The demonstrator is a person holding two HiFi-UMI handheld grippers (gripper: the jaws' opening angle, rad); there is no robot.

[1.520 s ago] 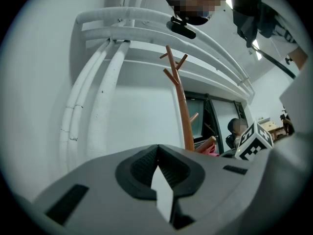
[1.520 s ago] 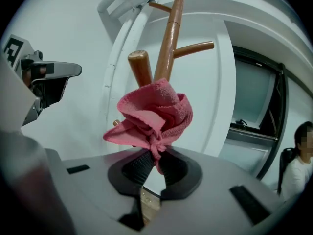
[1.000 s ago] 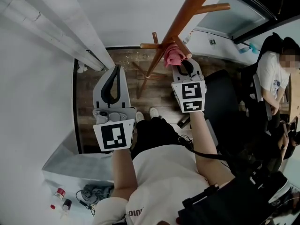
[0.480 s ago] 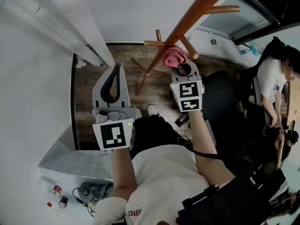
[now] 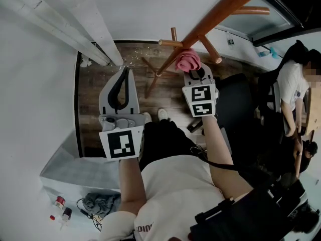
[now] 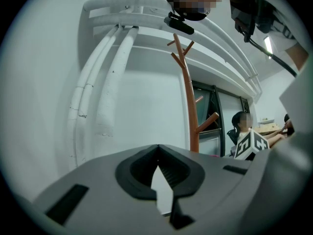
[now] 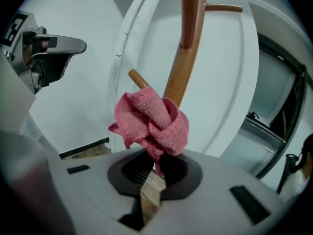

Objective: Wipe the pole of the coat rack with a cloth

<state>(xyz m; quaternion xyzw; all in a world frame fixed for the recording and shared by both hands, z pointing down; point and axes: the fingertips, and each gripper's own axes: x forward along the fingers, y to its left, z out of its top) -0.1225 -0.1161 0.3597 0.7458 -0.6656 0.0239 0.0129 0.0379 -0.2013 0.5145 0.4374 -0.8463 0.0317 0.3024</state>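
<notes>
The brown wooden coat rack pole [image 5: 215, 19] slants up from its feet on the floor, with pegs branching off. A crumpled pink cloth [image 5: 187, 60] rests against the pole just below a peg. My right gripper [image 5: 193, 70] is shut on the cloth. In the right gripper view the cloth [image 7: 151, 121] bulges out of the right gripper [image 7: 156, 163] and touches the pole [image 7: 185, 58]. My left gripper [image 5: 124, 70] hangs to the left of the pole, shut and holding nothing. In the left gripper view the left gripper [image 6: 157, 148] points at the white wall, with the pole [image 6: 190, 116] to its right.
White pipes [image 5: 60, 24] run along the wall on the left. The rack's feet [image 5: 150, 72] spread over the wooden floor. A black chair [image 5: 241, 109] and a seated person [image 5: 293, 84] are at the right. Small bottles [image 5: 59, 207] and a cable lie at lower left.
The right gripper and the cloth have shifted slightly along the pole, still pressed against it. The left gripper has kept its place.
</notes>
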